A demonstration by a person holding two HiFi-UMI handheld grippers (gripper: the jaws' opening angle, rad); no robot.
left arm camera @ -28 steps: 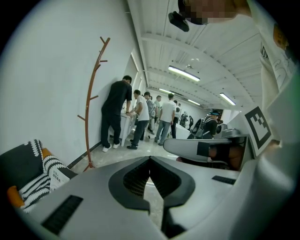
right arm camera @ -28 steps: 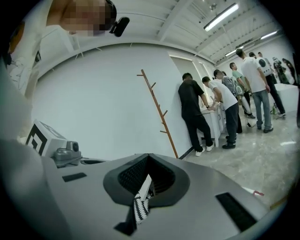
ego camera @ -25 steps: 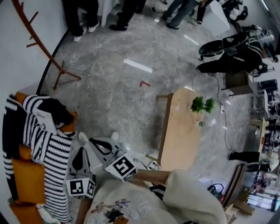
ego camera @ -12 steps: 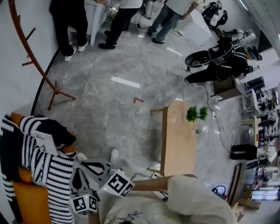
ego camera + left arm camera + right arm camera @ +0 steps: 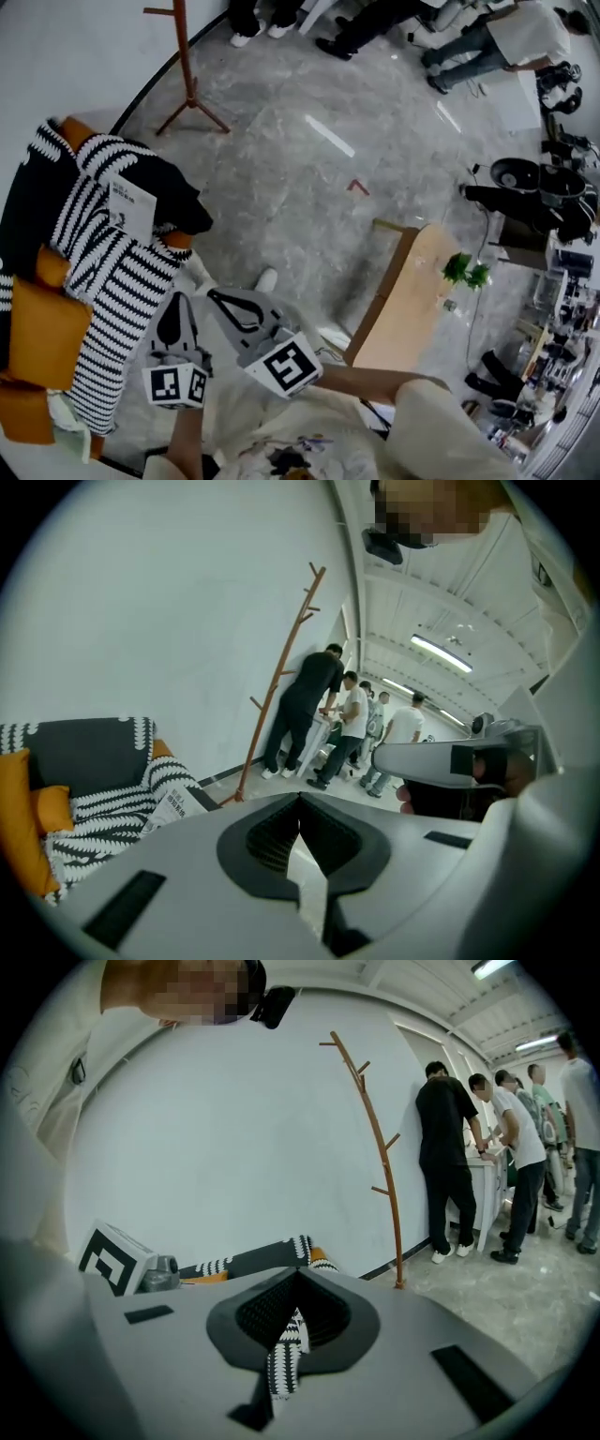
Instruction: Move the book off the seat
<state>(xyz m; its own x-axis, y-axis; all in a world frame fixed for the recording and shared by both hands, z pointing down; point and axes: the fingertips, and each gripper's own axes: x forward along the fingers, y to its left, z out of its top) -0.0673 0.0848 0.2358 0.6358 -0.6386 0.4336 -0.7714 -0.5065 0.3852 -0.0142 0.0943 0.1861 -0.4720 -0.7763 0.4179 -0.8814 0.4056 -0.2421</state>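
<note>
A white book [image 5: 131,208] lies on the black-and-white striped blanket [image 5: 122,281] draped over the orange seat [image 5: 37,328] at the left of the head view. The left gripper view shows the book [image 5: 178,805] too, low on the left and a good way ahead of the jaws. My left gripper [image 5: 175,298] and right gripper [image 5: 212,296] are held low and side by side, just right of the blanket's edge and short of the book. The left gripper [image 5: 300,801] and right gripper [image 5: 298,1275] both have their jaws shut with nothing in them. The striped blanket [image 5: 253,1258] lies beyond the right jaws.
A wooden coat stand [image 5: 183,66] stands by the wall behind the seat. A long wooden table [image 5: 403,309] with a small plant [image 5: 466,270] is on the right. Several people [image 5: 375,19] stand at the far side of the grey floor. A black stroller [image 5: 539,192] is at the far right.
The head view has swung, so the seat and book sit higher and further right in the picture. Both grippers stay low, side by side and shut.
</note>
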